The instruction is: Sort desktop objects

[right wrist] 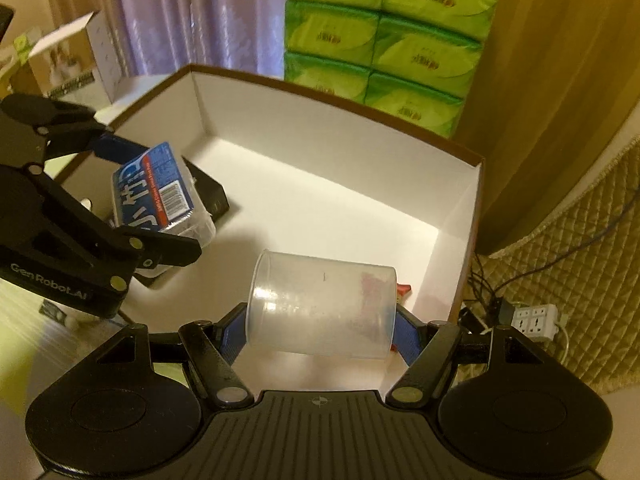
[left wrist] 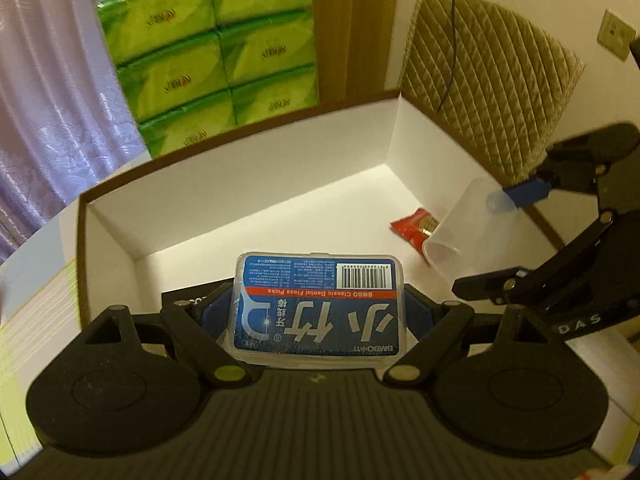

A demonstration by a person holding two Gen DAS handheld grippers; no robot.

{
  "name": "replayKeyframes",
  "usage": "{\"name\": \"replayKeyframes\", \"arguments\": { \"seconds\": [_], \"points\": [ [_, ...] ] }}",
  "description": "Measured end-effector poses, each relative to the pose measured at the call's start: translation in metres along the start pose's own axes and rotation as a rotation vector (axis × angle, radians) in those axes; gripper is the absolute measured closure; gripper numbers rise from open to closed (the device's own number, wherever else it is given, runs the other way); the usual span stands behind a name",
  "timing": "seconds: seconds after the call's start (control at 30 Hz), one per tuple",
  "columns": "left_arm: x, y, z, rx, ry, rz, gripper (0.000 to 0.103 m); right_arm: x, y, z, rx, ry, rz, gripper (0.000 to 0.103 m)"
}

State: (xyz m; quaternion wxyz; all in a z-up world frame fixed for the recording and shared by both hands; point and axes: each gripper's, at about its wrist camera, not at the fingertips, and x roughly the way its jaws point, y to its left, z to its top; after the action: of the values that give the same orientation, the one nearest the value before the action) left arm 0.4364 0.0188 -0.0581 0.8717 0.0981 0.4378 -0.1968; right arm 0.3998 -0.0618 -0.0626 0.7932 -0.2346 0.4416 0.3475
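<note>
Between the left tool (left wrist: 318, 312) fingers, the floss pick box (left wrist: 320, 308) is lying clamped, long axis crosswise, above the white box (left wrist: 248, 168); the right tool (right wrist: 320, 332) is gripping the clear cup (right wrist: 320, 308) sideways, mouth pointing left.

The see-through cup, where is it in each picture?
Left wrist view: see-through cup at the right, tilted over the white box, held by the right tongs.
Right wrist view: cup bottom middle, sideways.
Shared landmark: green tissue packs behind the box.
</note>
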Motion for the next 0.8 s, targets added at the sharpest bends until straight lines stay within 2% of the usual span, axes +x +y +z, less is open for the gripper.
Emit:
{"name": "replayKeyframes", "arguments": {
  "seconds": [0.17,0.37,0.63,0.8],
  "points": [
    [0.017,-0.002,-0.001,0.074,0.041,-0.029,0.019,0.011,0.004,0.005,-0.104,0.031,-0.005,0.033],
    [0.034,-0.010,-0.007,0.181,0.095,-0.045,0.019,0.023,0.007,0.003,-0.178,0.063,0.040,0.033],
    [0.047,-0.006,-0.001,0.159,0.155,-0.148,0.019,0.037,-0.002,0.008,-0.179,0.094,0.066,0.033],
    [0.051,-0.005,0.004,0.152,0.174,-0.160,0.020,0.038,-0.004,0.012,-0.182,0.098,0.078,0.033]
  ]
}}
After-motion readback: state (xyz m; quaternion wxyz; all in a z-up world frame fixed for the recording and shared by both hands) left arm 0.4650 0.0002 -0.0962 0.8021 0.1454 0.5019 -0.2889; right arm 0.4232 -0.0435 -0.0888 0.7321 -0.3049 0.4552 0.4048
